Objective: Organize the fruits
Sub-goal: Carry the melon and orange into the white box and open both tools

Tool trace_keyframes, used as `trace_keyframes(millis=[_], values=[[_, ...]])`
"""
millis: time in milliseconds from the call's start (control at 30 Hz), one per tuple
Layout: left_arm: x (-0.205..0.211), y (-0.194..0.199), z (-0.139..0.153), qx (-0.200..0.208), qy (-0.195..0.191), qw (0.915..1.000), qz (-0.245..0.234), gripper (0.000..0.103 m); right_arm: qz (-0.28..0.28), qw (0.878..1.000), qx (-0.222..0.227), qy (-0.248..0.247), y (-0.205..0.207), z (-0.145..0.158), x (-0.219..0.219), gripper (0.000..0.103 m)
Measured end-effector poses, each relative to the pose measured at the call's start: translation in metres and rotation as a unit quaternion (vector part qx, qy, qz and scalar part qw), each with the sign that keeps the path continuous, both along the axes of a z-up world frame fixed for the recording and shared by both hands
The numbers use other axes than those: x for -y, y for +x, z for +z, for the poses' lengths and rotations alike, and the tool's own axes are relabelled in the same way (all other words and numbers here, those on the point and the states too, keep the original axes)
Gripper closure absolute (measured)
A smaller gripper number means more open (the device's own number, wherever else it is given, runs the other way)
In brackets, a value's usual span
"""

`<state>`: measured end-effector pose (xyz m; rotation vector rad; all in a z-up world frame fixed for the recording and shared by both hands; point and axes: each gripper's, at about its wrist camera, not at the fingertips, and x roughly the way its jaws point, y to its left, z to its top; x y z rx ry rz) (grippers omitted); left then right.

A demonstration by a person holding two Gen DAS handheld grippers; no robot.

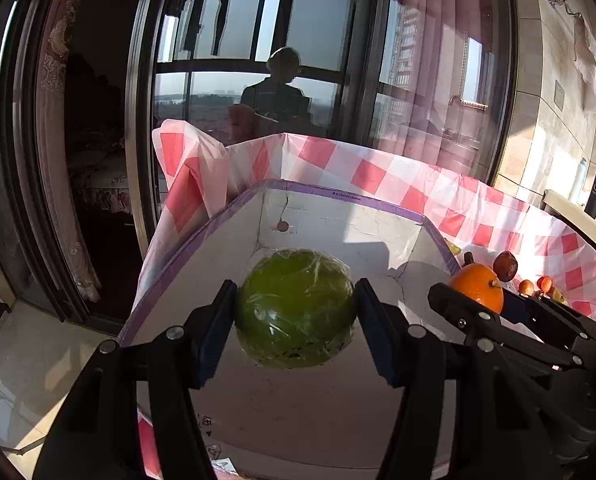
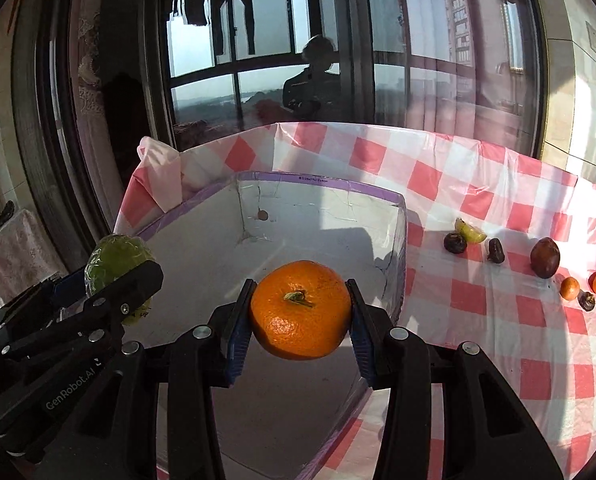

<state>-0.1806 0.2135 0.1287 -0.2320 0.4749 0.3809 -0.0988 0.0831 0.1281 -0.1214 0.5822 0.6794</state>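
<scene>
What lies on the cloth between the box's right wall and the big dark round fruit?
In the right wrist view, three small pieces: a green wedge, a dark round fruit and a dark shrivelled piece, between the box and the big fruit.

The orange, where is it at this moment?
The orange sits at the centre of the right wrist view, clamped in the right gripper above the white box, with the wrapped green fruit to its left.

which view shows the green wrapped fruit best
The left wrist view: the green wrapped fruit sits centred, fully visible between the left claw pads. The right wrist view shows it only partly, behind that claw's finger at the left edge.
</scene>
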Motion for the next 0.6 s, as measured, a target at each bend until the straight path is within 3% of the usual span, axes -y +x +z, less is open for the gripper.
trace_keyframes(millis=[133,233,433,600], values=[[-0.010,0.016,-0.027,-0.046,-0.006,0.9989,-0.007,0.043,-0.011,0.993,0.004,-0.114,0.010,-0.028,-0.025,0.059],[-0.008,0.025,-0.041,-0.077,0.026,0.9967,-0.008,0.043,-0.012,0.979,0.044,-0.196,0.003,-0.038,-0.038,0.059],[-0.007,0.032,-0.044,-0.119,0.051,0.9913,-0.020,0.043,0.018,0.962,0.025,-0.270,0.008,-0.046,-0.051,0.059],[-0.011,0.038,-0.046,-0.159,0.040,0.9855,-0.045,0.038,0.052,0.951,-0.012,-0.303,0.018,-0.052,-0.055,0.056]])
